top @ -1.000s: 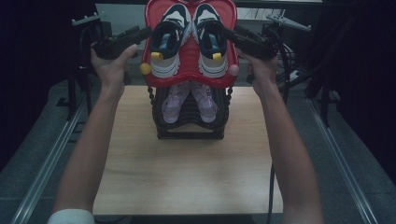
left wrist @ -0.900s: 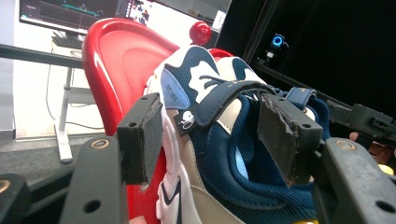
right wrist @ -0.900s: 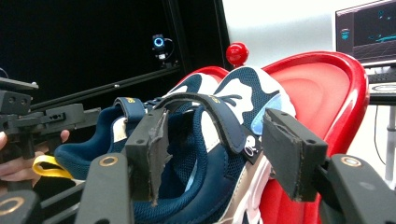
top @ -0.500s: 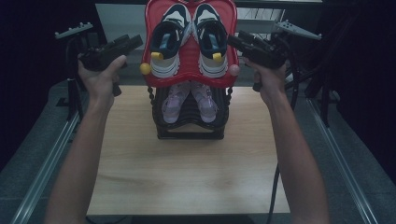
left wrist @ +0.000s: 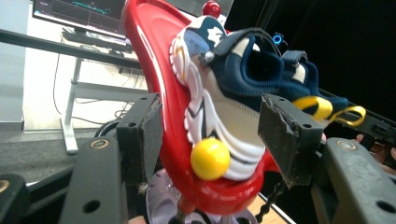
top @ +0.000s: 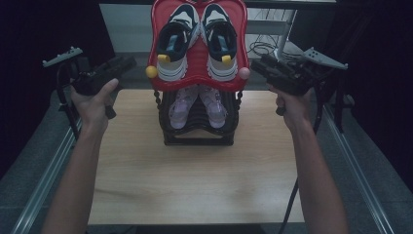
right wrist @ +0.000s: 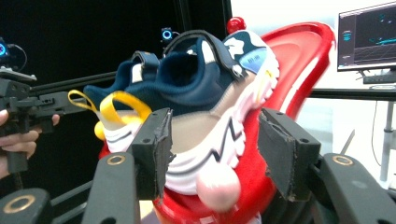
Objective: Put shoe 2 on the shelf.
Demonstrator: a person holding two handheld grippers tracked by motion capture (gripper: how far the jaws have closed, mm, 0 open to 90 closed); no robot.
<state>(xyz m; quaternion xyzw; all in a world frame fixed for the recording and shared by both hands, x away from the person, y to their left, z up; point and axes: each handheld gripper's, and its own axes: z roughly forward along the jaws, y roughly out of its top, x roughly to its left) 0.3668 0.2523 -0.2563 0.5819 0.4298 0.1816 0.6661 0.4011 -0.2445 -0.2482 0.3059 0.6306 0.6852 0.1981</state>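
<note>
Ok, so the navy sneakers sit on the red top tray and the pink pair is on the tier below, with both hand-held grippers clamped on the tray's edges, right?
Not quite. The navy sneakers are on the red top tray, the pink pair below, but the left hand-held gripper and right hand-held gripper are open and off the tray, as the high view shows.

Dim room, 1 wooden table, screens glowing at the back.

The light wooden table (top: 195, 170) sits on a grey floor (top: 29, 161), with pale metal rails (top: 360, 161) running along both of its sides. Beyond it the room goes almost black on both sides. At the back there is a pale wall (left wrist: 42, 79) and a desk on light metal legs (left wrist: 70, 112), with dark cables (top: 260, 48) looped beneath it. A monitor (left wrist: 79, 14) showing thin coloured traces stands on that desk in the left gripper view, and the right gripper view catches a lit monitor (right wrist: 366, 35) too. Small blue ring lights (right wrist: 167, 34) glow in the darkness.
</note>
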